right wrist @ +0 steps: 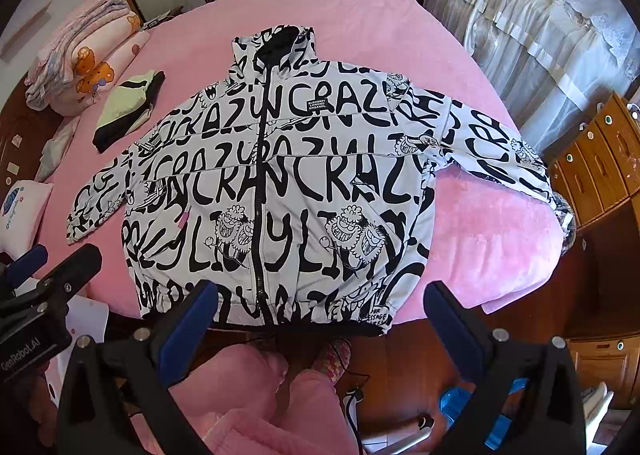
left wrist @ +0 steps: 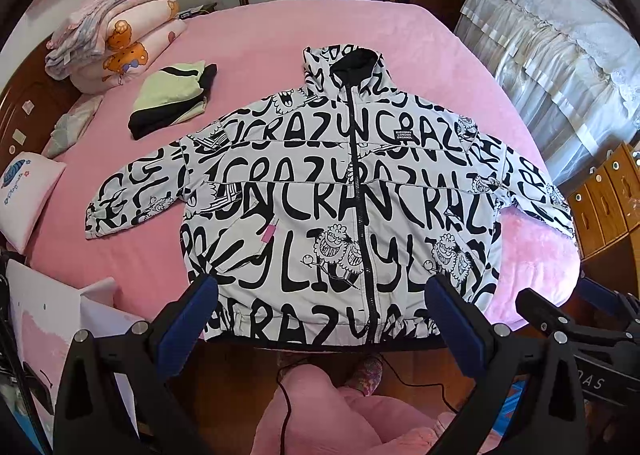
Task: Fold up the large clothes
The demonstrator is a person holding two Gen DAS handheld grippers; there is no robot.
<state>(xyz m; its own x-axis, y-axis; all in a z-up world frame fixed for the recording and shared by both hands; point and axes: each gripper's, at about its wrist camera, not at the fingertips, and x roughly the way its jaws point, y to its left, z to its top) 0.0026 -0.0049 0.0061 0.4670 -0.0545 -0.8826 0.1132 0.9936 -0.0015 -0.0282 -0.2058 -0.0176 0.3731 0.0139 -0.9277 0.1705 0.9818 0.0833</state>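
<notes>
Jacket (left wrist: pixel 332 191) lies flat on the pink bed (left wrist: pixel 280 27), zipped, front up, sleeves spread, hem at the near edge. I see both my left gripper (left wrist: pixel 322 305) and right gripper (right wrist: pixel 320 309) spread wide, holding nothing, above the hem.

Cloth, plastic and wood

The jacket (left wrist: pixel 332 195) is smooth matt printed cloth; the bed cover (left wrist: pixel 280 27) soft fleece; gripper fingers (left wrist: pixel 188 315) matt plastic; drawers (right wrist: pixel 600 159) glossy wood.
</notes>
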